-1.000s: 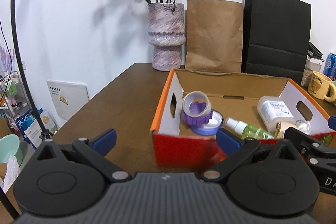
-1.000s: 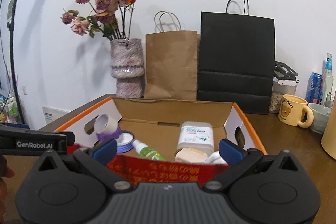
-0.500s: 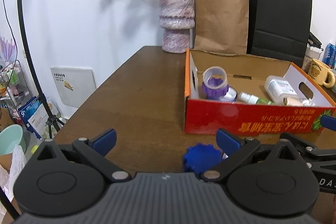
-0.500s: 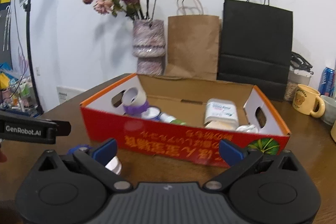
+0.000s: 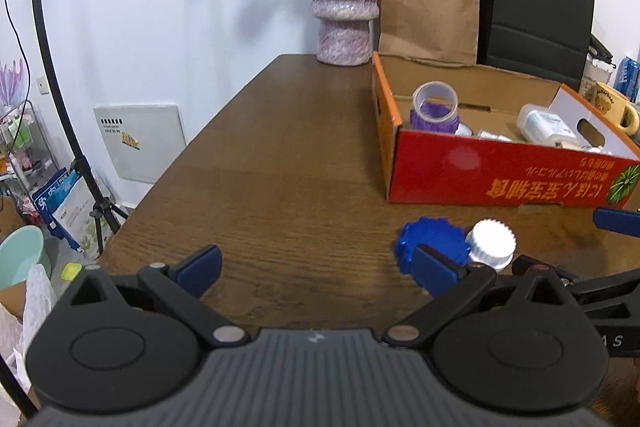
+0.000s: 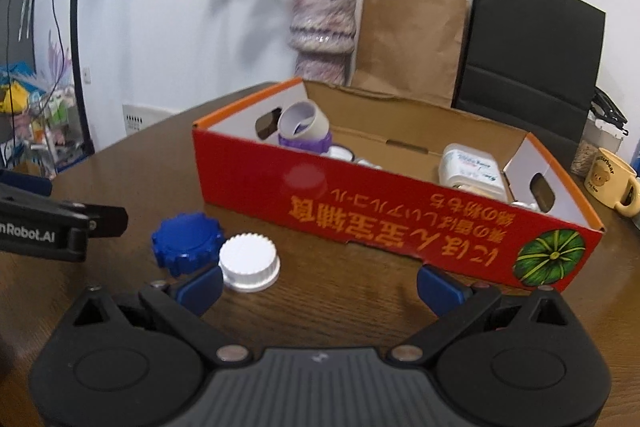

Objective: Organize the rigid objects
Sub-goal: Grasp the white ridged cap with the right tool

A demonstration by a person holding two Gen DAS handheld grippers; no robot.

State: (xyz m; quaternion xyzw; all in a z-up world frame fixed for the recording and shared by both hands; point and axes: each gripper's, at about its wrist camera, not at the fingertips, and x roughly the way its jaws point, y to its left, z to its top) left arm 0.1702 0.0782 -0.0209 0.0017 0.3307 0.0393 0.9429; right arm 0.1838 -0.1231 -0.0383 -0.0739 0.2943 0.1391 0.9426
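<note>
blue cap (image 6: 187, 243) ridged, touching white cap (image 6: 249, 261) | left gripper (image 5: 316, 269) wide | right gripper (image 6: 320, 289) wide

place: home room | signs: wooden table (image 5: 280, 163), vase (image 5: 345, 5) of dried flowers, paper bags (image 5: 430, 3), mug (image 6: 610, 183), light stand (image 5: 52, 67)

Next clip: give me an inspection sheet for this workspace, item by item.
Surface: brown wooden table, bare on its left half.
Job's things: blue ridged cap and white ridged cap side by side on the table before the red cardboard box; the box holds a tape roll on a purple cap and a white container.
Clutter: vase, brown paper bag, black paper bag, yellow bear mug.
Grippers: left claw open, empty; right claw open, empty.
Cables: thin black cord along the left wall.
Surroundings: light stand, white wall.
</note>
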